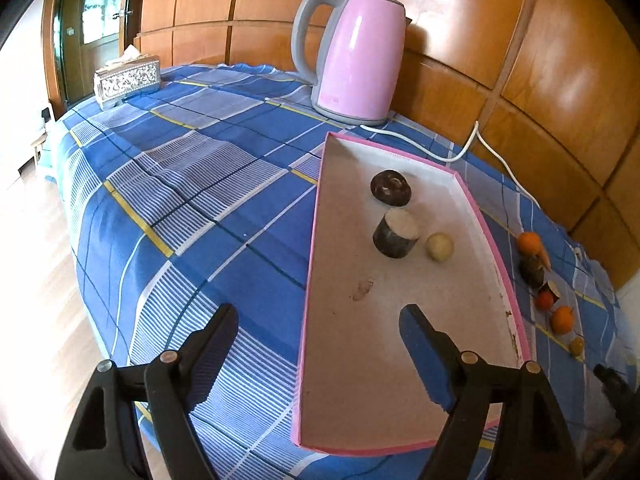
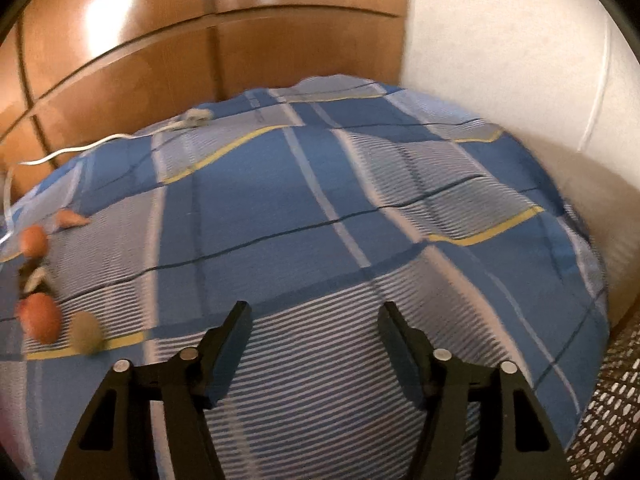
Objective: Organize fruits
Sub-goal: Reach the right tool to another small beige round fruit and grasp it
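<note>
A pink-rimmed tray (image 1: pixel 400 360) lies on the blue checked cloth. In it are two dark cut pieces (image 1: pixel 391 187) (image 1: pixel 396 233) and a small pale round fruit (image 1: pixel 439 247). My left gripper (image 1: pixel 320 344) is open and empty, its jaws astride the tray's left rim near the front. To the right of the tray lies a row of fruits: oranges (image 1: pixel 529 242) (image 1: pixel 561 319), dark pieces (image 1: pixel 532 271), a small green one (image 1: pixel 576 345). My right gripper (image 2: pixel 314 336) is open and empty above bare cloth; the blurred fruits (image 2: pixel 40 316) lie at its far left.
A pink kettle (image 1: pixel 356 56) stands behind the tray, its white cord (image 1: pixel 472 148) trailing right along the wooden wall. A tissue box (image 1: pixel 126 80) sits at the far left corner. The table edge drops to the floor on the left. A woven chair (image 2: pixel 600 432) is at the right.
</note>
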Tool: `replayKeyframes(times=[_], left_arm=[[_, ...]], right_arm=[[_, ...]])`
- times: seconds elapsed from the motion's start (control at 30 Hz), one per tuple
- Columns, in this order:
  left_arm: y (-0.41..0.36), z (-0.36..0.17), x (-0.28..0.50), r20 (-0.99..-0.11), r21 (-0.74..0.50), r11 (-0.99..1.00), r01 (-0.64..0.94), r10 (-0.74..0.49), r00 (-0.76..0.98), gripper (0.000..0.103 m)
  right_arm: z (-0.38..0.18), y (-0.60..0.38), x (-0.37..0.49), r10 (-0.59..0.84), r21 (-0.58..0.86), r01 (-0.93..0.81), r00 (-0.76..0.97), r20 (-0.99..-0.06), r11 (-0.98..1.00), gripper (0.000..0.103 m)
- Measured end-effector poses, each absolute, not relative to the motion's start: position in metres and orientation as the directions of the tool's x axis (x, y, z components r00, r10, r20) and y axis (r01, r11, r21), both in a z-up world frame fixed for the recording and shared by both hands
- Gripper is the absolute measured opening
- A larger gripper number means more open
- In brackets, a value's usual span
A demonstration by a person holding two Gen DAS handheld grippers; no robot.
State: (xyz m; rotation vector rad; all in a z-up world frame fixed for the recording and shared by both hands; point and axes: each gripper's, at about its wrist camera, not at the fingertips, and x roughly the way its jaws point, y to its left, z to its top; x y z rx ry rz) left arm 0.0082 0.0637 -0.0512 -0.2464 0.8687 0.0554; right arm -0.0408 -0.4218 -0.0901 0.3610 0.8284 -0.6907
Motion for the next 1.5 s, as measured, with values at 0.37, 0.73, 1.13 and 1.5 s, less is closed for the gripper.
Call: replayKeyframes(times=[0.37, 0.73, 1.13, 1.5], left_arm=[[0.069, -0.052, 0.007, -0.764, -0.207, 0.966, -0.158, -0.059, 0.643, 0.085], [0.067, -0.050, 0.005, -0.759, -0.197, 0.968, -0.153, -0.052, 0.649, 0.086], [0.067, -0.051, 0.005, -0.763, -0.194, 0.969, -0.151, -0.052, 0.645, 0.086], [0.066, -0.050, 0.003, -0.764, -0.187, 0.971, -0.149, -0.048, 0.644, 0.088]], right_arm=[[-0.060, -0.356, -0.014, -0.221, 0.110, 0.426, 0.653, -0.725, 0.898, 0.059], [-0.078, -0.325, 0.029, -0.147, 0.049, 0.292, 0.611, -0.778, 0.955, 0.029], [-0.093, -0.319, 0.017, -0.179, -0.012, 0.259, 0.632, -0.754, 0.966, 0.026], [-0.093, -0.318, 0.016, -0.181, -0.013, 0.258, 0.641, -0.746, 0.966, 0.026]])
